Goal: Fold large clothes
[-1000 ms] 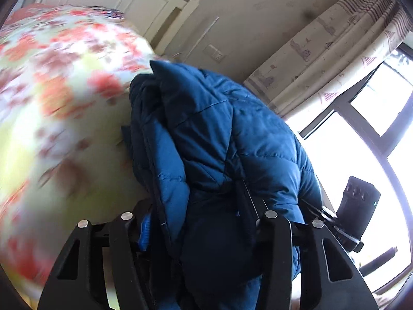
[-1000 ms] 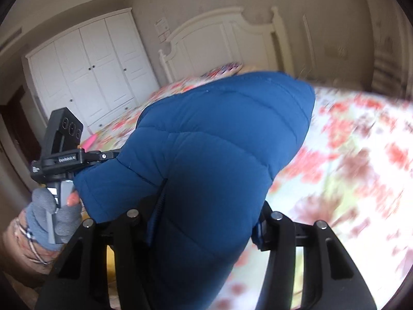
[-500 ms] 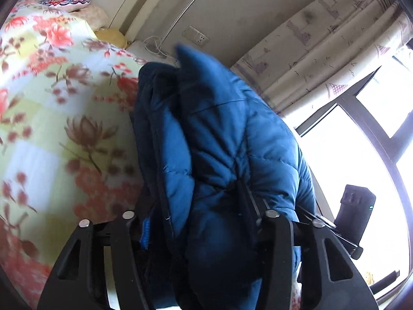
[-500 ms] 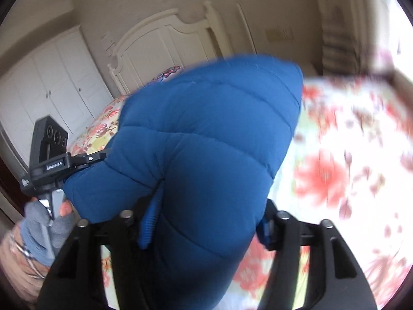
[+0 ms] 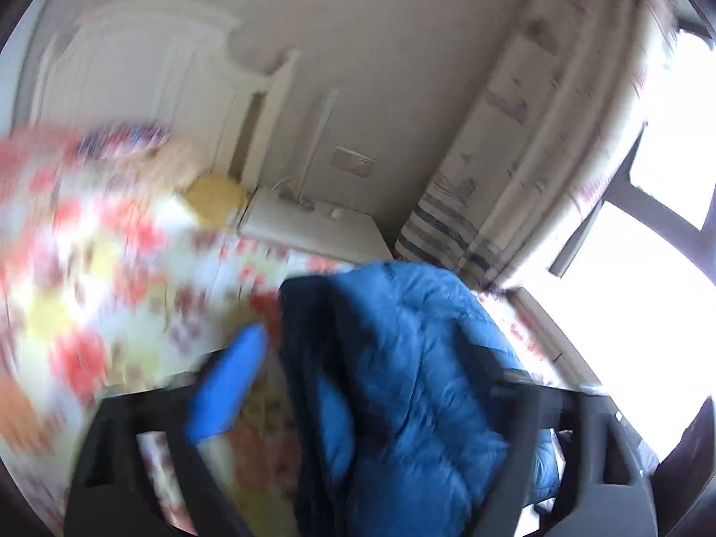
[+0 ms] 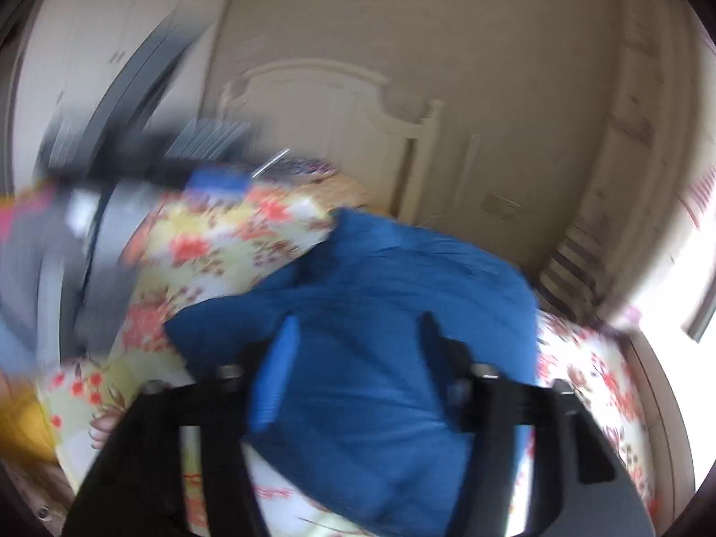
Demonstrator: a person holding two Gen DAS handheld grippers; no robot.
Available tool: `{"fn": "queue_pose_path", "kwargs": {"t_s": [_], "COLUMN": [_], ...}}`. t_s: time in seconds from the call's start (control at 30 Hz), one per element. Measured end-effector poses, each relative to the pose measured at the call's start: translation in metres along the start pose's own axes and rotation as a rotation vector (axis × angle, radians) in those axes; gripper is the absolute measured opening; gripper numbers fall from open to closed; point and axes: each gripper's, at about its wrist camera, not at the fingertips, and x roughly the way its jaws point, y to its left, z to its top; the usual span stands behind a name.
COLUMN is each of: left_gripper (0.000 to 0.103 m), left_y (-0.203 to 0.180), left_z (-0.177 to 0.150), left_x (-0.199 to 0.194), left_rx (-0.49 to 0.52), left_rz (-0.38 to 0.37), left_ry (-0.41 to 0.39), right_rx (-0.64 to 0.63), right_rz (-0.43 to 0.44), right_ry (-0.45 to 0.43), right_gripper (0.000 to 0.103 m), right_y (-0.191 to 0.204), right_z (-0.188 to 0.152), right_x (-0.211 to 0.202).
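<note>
The left gripper [image 5: 364,385] spread open off the blue puffer jacket [image 5: 416,385] at lower centre, while the right gripper [image 6: 358,353] was closing around its blurred fold.

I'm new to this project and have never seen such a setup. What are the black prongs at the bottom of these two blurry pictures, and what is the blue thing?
There is no robot here. A person holds a two-finger gripper in each hand, and a fisheye camera on each looks forward along its fingers; the black prongs are those fingers.

The left camera shows the left gripper with its jaws opening, its blue pad clear of the blue puffer jacket lying between them.

The right camera shows the right gripper closing, the same jacket between its fingers; blur hides whether the pads press it.

The jacket lies on a bed with a floral bedspread, a white headboard behind and a striped curtain by the window.
</note>
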Motion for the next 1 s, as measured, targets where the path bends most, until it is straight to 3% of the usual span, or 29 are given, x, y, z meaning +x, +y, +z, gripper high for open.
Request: {"fn": "queue_pose_path", "kwargs": {"t_s": [0.07, 0.13, 0.27, 0.37, 0.5, 0.57, 0.63, 1.0], "left_gripper": [0.097, 0.098, 0.098, 0.098, 0.099, 0.099, 0.099, 0.099], "left_y": [-0.026, -0.046, -0.064, -0.053, -0.009, 0.021, 0.037, 0.052], "left_z": [0.025, 0.037, 0.042, 0.041, 0.022, 0.012, 0.008, -0.004], "left_x": [0.019, 0.041, 0.100, 0.145, 0.192, 0.204, 0.208, 0.212], "left_rx": [0.132, 0.235, 0.334, 0.264, 0.128, -0.003, -0.058, -0.091], "left_rz": [-0.007, 0.004, 0.036, 0.063, 0.125, 0.049, 0.002, -0.048], "left_ry": [0.050, 0.093, 0.176, 0.238, 0.321, 0.351, 0.366, 0.352], "right_rx": [-0.075, -0.122, -0.160, -0.193, -0.269, -0.297, -0.316, -0.304], "right_rz": [0.006, -0.020, -0.054, -0.079, -0.135, -0.150, -0.155, -0.106], "right_ry": [0.037, 0.060, 0.075, 0.081, 0.100, 0.109, 0.112, 0.129], "right_gripper": [0.026, 0.018, 0.018, 0.018, 0.018, 0.018, 0.018, 0.018], "right_y": [0.027, 0.045, 0.056, 0.065, 0.082, 0.089, 0.095, 0.095], "right_z": [-0.006, -0.011, -0.022, -0.025, -0.028, -0.029, -0.029, -0.019], "right_x": [0.019, 0.031, 0.036, 0.035, 0.039, 0.044, 0.045, 0.049]}}
